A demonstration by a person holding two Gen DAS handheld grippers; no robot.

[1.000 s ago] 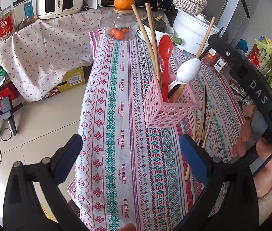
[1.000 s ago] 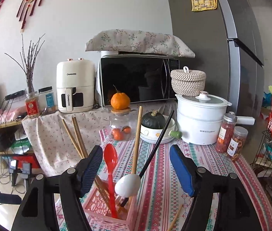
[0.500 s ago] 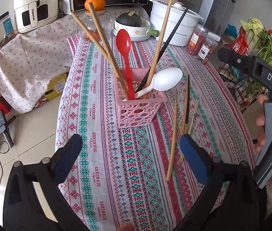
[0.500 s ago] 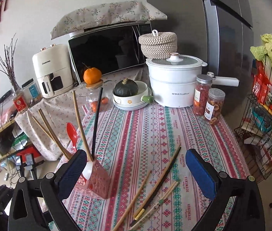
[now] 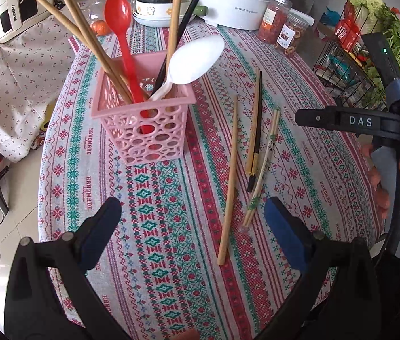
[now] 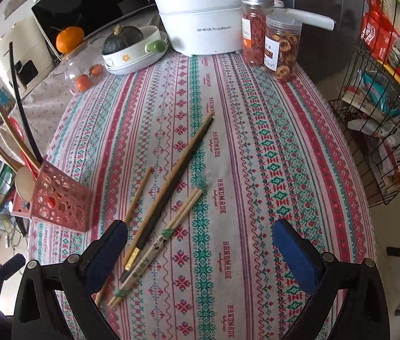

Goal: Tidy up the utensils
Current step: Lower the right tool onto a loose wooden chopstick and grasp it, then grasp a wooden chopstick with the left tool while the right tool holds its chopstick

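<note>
Your left gripper [image 5: 191,235] hangs over the striped tablecloth [image 5: 171,255] with its jaws spread wide and nothing between them. Your right gripper [image 6: 200,249] is likewise wide apart and empty, poised above the cloth.

Loose chopsticks lie on the cloth just ahead of both claws. From the left wrist view, a single bamboo chopstick [image 5: 229,181] runs lengthwise between your left gripper's fingers, its near end well inside the gap but not touched. Just right of it lie a black chopstick [image 5: 256,130] beside a light wooden one, and a wrapped pair of chopsticks [image 5: 265,164] whose near end sits close to the right-hand fingertip. From the right wrist view, the same cluster sits toward your right gripper's left finger: the bamboo stick passes beside that finger, and the black one [image 6: 171,189] and the wrapped pair [image 6: 168,235] end between the fingers.

Left of the loose sticks stands the pink perforated basket [image 5: 143,130], upright on the cloth. It holds a red spoon [image 5: 122,36], a white spoon [image 5: 191,62] leaning right, several wooden chopsticks [image 5: 86,34] and one black stick. Beyond it, a white bowl holds a dark green squash [image 6: 123,38], and two clear jars [image 6: 282,46] of dried food stand by the white pot [image 6: 208,25].
</note>
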